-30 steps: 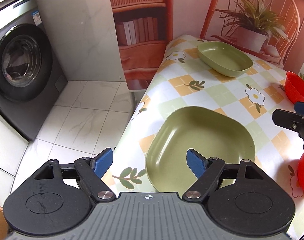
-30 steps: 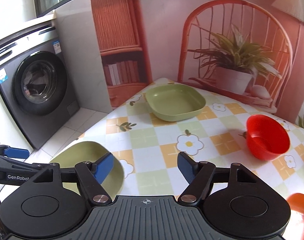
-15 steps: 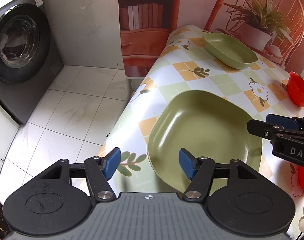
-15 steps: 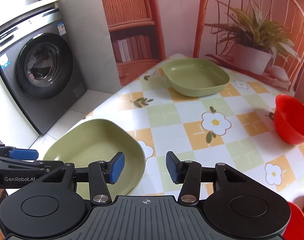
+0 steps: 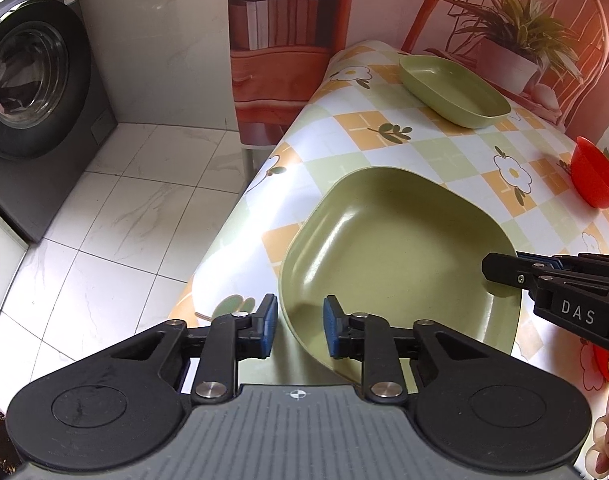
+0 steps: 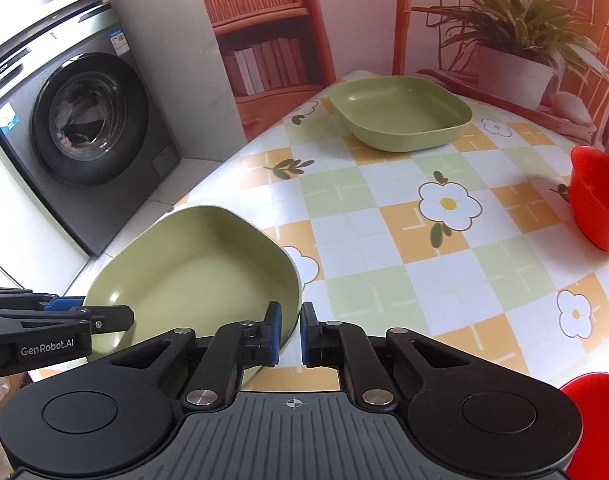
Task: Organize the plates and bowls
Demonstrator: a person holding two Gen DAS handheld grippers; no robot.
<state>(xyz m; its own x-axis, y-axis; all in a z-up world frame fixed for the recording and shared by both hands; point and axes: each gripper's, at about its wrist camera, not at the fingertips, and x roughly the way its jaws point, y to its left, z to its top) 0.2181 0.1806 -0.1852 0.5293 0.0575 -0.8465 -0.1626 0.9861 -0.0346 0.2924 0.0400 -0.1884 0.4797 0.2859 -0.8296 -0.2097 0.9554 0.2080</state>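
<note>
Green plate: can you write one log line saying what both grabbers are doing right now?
left gripper: straddling near green plate rim | right gripper: straddling opposite rim | far green plate: on table

1. The near green plate (image 5: 400,248) looked like matt plastic with a soft sheen.
2. The red bowl (image 6: 596,200) appeared as glossy plastic.
3. The tablecloth (image 6: 384,220) was smooth and faintly shiny, like oilcloth.
4. The left gripper (image 5: 300,326) had matt black plastic arms, blue pads and bright metal pivots.
5. The floor tiles (image 5: 124,216) were polished and marble-patterned.
</note>
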